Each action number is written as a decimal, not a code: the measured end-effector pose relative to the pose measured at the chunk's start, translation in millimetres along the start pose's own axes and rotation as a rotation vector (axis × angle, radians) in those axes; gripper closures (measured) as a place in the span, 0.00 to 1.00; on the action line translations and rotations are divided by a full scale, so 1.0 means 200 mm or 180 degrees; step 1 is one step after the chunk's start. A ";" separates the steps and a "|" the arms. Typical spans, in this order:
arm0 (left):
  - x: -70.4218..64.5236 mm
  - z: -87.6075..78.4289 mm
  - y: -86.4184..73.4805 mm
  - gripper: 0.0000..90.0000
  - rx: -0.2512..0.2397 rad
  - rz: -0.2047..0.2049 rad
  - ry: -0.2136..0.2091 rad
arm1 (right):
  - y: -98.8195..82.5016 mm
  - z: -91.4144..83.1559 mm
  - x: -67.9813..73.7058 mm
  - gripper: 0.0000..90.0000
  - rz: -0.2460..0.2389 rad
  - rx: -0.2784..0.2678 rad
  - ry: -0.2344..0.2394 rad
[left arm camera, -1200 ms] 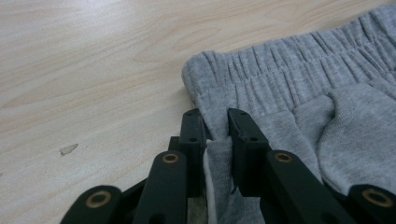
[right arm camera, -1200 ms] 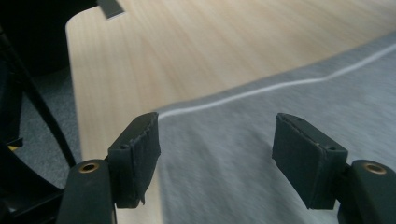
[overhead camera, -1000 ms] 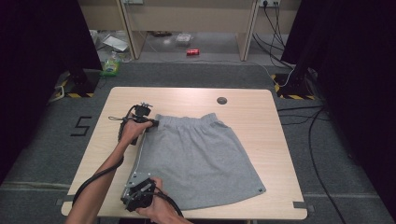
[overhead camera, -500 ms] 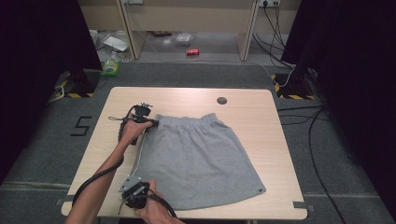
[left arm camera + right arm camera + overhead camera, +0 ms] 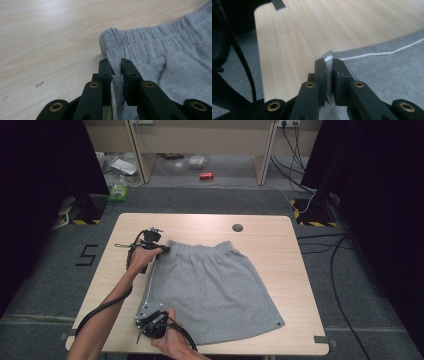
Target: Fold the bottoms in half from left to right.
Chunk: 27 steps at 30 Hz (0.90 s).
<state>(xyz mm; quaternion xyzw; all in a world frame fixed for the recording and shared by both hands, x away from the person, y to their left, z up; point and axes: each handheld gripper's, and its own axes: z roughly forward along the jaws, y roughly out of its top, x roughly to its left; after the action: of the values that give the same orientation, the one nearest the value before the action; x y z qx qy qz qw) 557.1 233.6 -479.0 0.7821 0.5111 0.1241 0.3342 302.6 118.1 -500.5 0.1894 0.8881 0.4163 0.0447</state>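
The table (image 5: 280,235) carries a grey skirt (image 5: 210,290), lying flat, soft and light. My left gripper (image 5: 115,67) pinches its waistband corner; my right gripper (image 5: 328,65), jaws just closing, clamps the hem corner, good holds

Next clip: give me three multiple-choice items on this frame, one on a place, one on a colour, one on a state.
1. Where does the left tongs grip the grey shorts?
A. waistband corner
B. far hem
C. middle

2. What colour is the stripe along the shorts' side edge?
A. red
B. white
C. black

3. How does the right tongs stand?
A. wide open
B. shut on fabric
C. lying on the table unused

Key: 1 A, ribbed elastic lies just beyond the jaws; 2 B, a pale line runs along the edge; 3 B, having just closed, its jaws pinch the hem corner.
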 end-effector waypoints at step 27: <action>-0.60 -0.12 0.49 0.88 -0.0082 0.0328 -0.0209 | -0.34 -0.92 -0.28 0.92 0.0691 -0.0894 -0.0559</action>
<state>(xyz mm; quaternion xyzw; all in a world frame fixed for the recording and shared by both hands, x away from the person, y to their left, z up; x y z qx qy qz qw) 561.7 112.1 -380.2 0.8067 0.4573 0.1219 0.3540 290.9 -75.8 -436.4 0.3116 0.7884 0.5204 0.1027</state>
